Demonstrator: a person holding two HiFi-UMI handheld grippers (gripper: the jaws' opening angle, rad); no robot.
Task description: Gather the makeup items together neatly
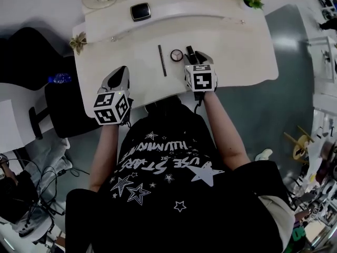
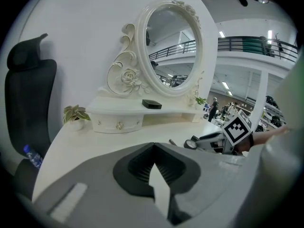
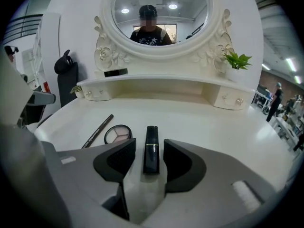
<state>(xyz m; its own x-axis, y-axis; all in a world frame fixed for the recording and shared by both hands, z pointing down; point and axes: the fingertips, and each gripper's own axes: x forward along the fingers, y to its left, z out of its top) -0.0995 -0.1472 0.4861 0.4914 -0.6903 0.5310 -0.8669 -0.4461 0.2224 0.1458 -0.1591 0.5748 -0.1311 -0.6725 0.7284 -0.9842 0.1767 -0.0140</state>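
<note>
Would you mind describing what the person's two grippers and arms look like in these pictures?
Both the left gripper and the right gripper have light grey bodies tapering to two jaws lined with black ribbed pads. Each carries a white cube printed with black square markers. The person wears a black short-sleeved T-shirt with white stars and lettering.

Open tabletop right of lipstick

I'm watching my right gripper pointing at the dark lipstick, which is lying just beside the round compact and pencil on the white table; my left gripper is sitting well apart.
</note>
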